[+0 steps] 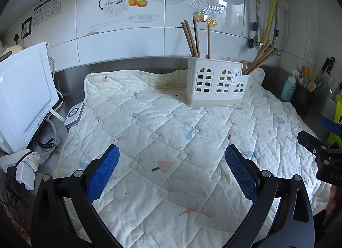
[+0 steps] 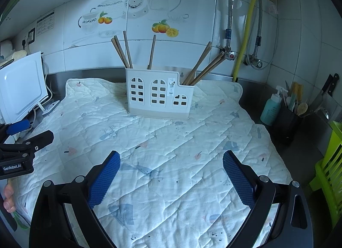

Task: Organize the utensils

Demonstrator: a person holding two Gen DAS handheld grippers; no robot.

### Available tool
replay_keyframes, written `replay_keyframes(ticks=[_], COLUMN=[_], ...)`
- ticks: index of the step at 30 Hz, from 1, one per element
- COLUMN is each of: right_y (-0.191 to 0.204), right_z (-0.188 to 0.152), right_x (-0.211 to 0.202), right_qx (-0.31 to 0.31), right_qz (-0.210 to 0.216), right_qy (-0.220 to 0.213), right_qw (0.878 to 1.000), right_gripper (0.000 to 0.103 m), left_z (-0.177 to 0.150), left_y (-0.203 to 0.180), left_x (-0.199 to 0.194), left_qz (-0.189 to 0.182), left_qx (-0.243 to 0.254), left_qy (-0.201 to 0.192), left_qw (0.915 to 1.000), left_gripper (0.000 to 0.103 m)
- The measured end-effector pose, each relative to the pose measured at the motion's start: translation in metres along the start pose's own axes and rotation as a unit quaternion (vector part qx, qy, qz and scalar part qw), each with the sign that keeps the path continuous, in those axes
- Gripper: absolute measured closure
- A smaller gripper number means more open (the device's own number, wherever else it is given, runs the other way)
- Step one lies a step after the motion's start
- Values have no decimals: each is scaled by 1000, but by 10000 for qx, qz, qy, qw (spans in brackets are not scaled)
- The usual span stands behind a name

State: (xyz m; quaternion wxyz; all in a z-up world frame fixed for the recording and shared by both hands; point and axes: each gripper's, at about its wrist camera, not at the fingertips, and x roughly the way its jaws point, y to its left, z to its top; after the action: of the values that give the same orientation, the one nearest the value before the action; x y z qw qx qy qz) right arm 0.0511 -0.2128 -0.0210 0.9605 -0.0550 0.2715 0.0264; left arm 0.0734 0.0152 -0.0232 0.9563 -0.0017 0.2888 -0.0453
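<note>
On top of the quilted mat (image 1: pixel 162 132), toward its back edge: white utensil holder (image 1: pixel 215 83) shaped like a little house, standing upright. Dark brown chopsticks (image 1: pixel 191 38) poking out of the holder's tall end, leaning a bit. Lighter wooden chopsticks (image 1: pixel 259 59) fanned out from the holder's low end, tilted hard away from the tall end. Nearer the camera than the holder, well apart from it: left gripper (image 1: pixel 172 166), blue pads spread wide, nothing between them, just hovering over bare mat. Same story for the right gripper (image 2: pixel 171 168), fingers wide apart and holding nothing. Off past the holder's tall end, a white appliance (image 1: pixel 23 96) beside the mat. Off past the low end, a teal bottle (image 2: pixel 271 109) and a dark tub of kitchen tools (image 2: pixel 287 124) on the steel counter (image 2: pixel 307 141), plus a lime green rack (image 2: pixel 329 171).
</note>
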Motion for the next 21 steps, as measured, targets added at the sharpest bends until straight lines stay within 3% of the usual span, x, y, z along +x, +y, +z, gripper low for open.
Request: replay_keyframes(ticks=[21], right_y=[-4], right_z=[-3], right_x=[6], right_qx=[340], right_qz=[172], right_qy=[141], right_qw=[9992], right_gripper=[9], left_z=[1], left_y=[5], left_x=[0], left_qz=[80], left_qx=[-161], left_qy=[-29], left_qw=[9998], left_gripper=[5])
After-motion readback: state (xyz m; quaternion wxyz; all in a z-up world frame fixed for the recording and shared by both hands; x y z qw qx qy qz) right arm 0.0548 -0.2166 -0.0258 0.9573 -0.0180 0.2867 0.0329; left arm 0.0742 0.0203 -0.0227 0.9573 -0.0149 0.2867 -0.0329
